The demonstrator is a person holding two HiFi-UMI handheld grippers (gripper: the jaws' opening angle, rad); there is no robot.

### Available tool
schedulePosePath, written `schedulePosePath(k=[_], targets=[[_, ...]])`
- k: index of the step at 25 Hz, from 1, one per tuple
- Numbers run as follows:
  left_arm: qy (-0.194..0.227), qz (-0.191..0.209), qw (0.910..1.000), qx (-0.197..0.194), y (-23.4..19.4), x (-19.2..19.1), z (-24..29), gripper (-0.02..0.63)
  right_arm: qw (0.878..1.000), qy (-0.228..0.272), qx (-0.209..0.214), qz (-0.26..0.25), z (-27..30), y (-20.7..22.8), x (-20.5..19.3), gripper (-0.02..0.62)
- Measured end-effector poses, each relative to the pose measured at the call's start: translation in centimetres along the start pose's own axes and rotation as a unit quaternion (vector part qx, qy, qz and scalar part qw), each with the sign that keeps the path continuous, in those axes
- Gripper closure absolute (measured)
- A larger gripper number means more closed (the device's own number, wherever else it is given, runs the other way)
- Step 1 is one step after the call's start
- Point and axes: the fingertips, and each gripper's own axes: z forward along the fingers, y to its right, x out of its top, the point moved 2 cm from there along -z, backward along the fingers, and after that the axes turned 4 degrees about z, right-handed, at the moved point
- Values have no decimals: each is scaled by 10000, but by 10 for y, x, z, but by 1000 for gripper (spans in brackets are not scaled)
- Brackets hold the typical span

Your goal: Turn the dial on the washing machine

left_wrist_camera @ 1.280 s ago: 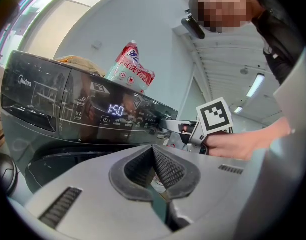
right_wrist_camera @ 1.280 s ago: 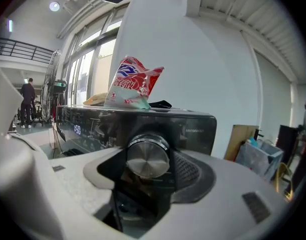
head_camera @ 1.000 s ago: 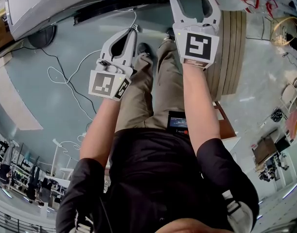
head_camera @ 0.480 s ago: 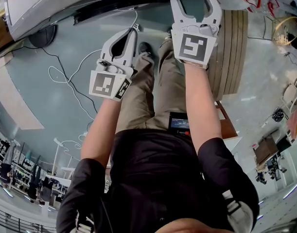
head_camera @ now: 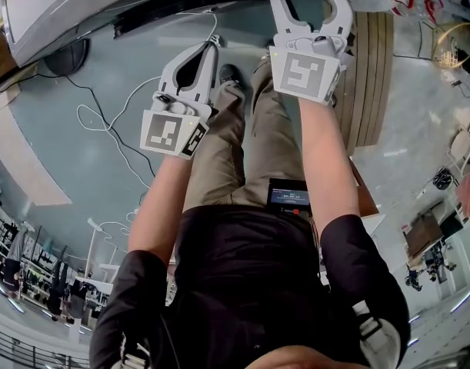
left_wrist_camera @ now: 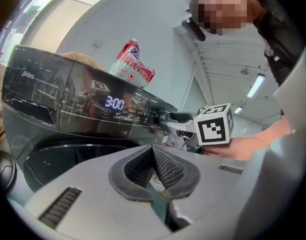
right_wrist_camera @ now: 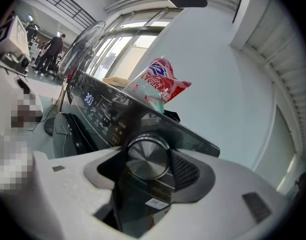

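"Midea" is printed on the drawer front of the washer (left_wrist_camera: pixel 37 99), at its upper left in the left gripper view. "3:00" is shown in lit digits on the display (left_wrist_camera: pixel 114 103), and "UV" is printed just left of it. In the right gripper view the lit digits are seen at a slant and are hard to read. The print on the red-and-white bag (left_wrist_camera: pixel 135 64) and the small labels beside the dial (right_wrist_camera: pixel 146 158) cannot be read.
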Motion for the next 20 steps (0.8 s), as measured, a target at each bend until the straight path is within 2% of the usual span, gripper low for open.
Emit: schedulePosePath(k=[12, 20], targets=[[-27, 0, 10000, 12, -3, -2, -4, 612, 9982, 100, -73, -589, -3, 0, -5, 319], [-48, 16, 10000, -15, -5, -5, -3, 612, 9979, 174, -68, -612, -2, -2, -4, 319]])
